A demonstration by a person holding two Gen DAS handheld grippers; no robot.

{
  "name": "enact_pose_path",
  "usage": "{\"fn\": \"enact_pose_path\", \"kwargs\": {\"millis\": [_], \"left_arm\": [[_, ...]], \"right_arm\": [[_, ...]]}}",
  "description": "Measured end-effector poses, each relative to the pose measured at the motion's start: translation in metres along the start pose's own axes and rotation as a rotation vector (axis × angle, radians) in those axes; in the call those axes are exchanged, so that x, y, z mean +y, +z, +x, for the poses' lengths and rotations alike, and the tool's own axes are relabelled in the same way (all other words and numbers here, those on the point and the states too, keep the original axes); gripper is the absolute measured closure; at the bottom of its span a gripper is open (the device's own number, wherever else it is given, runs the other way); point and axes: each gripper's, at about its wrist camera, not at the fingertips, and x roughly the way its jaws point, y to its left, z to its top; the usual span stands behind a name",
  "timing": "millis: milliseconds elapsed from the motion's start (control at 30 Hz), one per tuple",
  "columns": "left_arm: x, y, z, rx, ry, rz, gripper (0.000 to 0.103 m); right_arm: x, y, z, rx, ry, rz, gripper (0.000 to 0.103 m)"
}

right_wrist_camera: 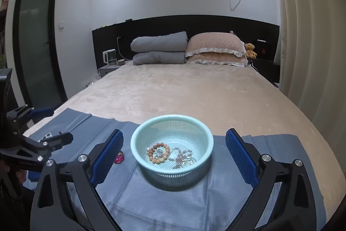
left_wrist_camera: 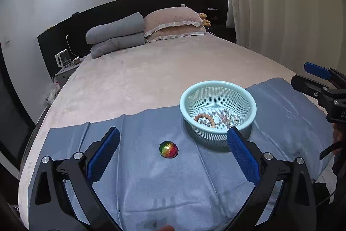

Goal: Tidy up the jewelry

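While both grippers gape empty, last gem (left_wrist_camera: 168, 149) at frame centre awaits left gripper (left_wrist_camera: 173, 144) pickup into basket (left_wrist_camera: 218, 88).

The blue cloth (left_wrist_camera: 151, 176) lies bare around the shiny dome (left_wrist_camera: 168, 149), which sits between the wide-spread left tongs (left_wrist_camera: 173, 142). The basket (right_wrist_camera: 138, 151) stands just beside it, between the spread right tongs (right_wrist_camera: 174, 140), its top open. The bed (right_wrist_camera: 183, 92) beyond is bare up to the pillows (right_wrist_camera: 214, 51)
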Motion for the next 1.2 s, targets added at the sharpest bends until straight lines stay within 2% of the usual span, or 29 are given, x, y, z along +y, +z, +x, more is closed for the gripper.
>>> {"fn": "enact_pose_path", "kwargs": {"millis": [167, 300, 433, 567, 733, 833, 933, 1200], "left_arm": [[-0.006, -0.040, -0.017, -0.022, 0.019, -0.036, 0.006], [-0.014, -0.072, -0.027, -0.035, 0.024, -0.061, 0.006], [-0.023, -0.098, -0.030, -0.037, 0.038, -0.040, 0.006], [-0.028, -0.118, -0.030, -0.056, 0.032, -0.070, 0.006], [-0.031, -0.139, -0.019, -0.028, -0.006, -0.091, 0.006], [-0.030, -0.145, -0.013, -0.025, 0.031, -0.115, 0.006], [-0.029, -0.147, -0.008, -0.012, 0.034, -0.133, 0.006], [-0.033, -0.151, -0.005, -0.008, 0.059, -0.116, 0.006]], "right_arm": [[0.016, -0.038, -0.021, -0.030, -0.037, -0.024, 0.009], [0.028, -0.079, -0.025, 0.009, -0.050, -0.071, 0.009], [0.031, -0.116, -0.030, 0.007, -0.065, -0.044, 0.009], [0.026, -0.136, -0.029, 0.016, -0.091, 0.007, 0.009], [0.023, -0.152, -0.024, 0.046, -0.119, 0.016, 0.009], [0.027, -0.161, -0.022, 0.052, -0.135, -0.017, 0.009], [0.026, -0.165, -0.023, 0.059, -0.123, 0.001, 0.009], [0.020, -0.167, -0.022, 0.068, -0.133, 0.027, 0.009]]}}
